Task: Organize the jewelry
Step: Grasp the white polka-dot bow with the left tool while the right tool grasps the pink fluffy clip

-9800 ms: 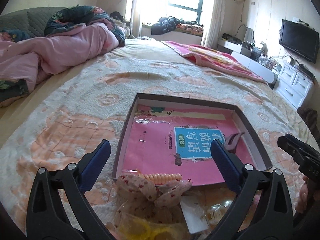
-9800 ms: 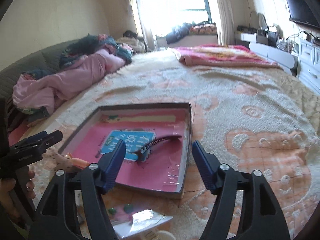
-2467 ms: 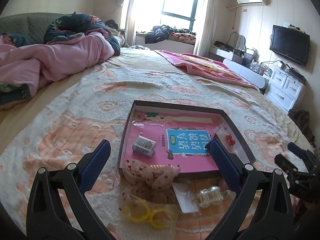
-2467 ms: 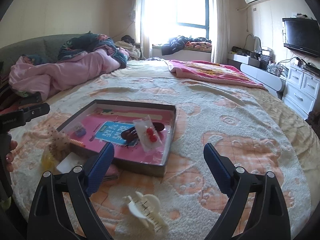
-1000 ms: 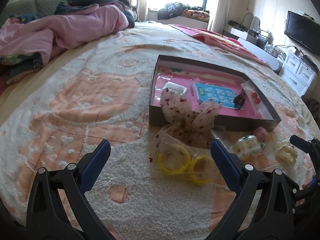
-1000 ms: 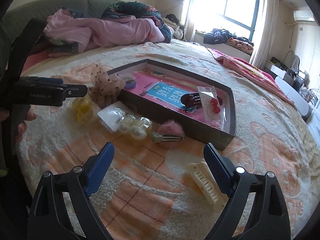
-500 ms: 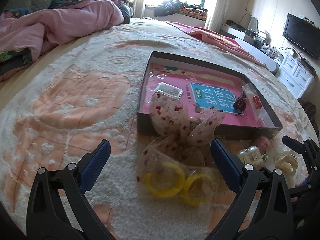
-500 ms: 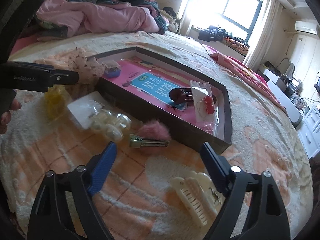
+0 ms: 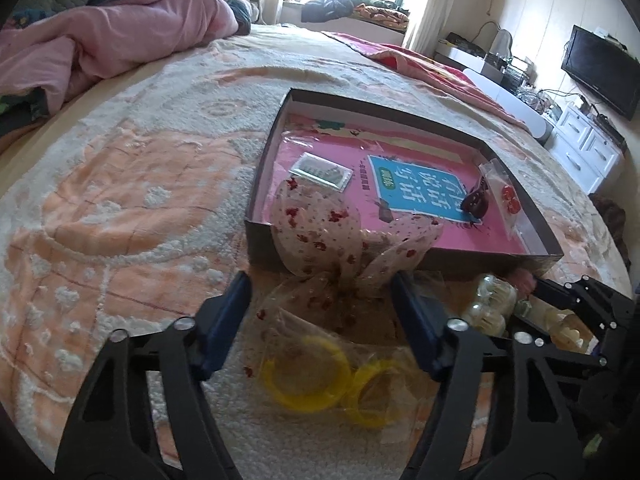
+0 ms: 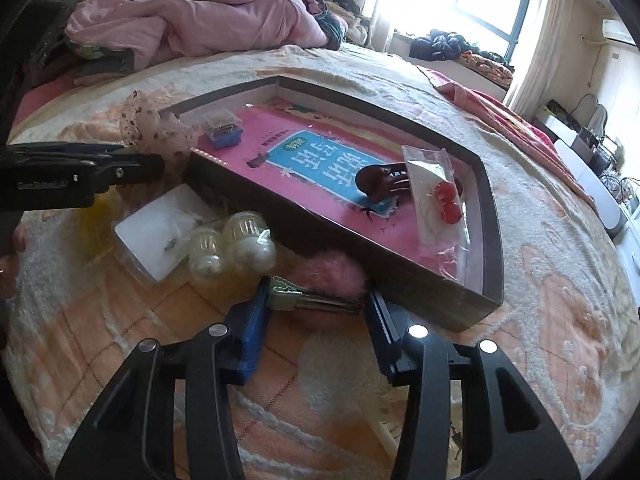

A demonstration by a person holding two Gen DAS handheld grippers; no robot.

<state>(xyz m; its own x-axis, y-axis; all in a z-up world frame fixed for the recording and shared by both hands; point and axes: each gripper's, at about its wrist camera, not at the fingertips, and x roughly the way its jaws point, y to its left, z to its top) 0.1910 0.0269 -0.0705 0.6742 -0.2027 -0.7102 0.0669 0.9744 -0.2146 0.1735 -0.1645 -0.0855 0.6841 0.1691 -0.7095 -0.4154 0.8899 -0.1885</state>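
While hidden from the left wrist view, cream claw clip (image 10: 384,426) beneath right gripper (image 10: 316,300).

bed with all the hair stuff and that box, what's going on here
A person is sorting hair accessories into a shallow box on the bed, a gripper in each hand. The right gripper is closing around a pink fluffy hair clip lying in front of the box. The left gripper is closing around a spotted bow that leans on the box's near wall. Neither is lifted yet.
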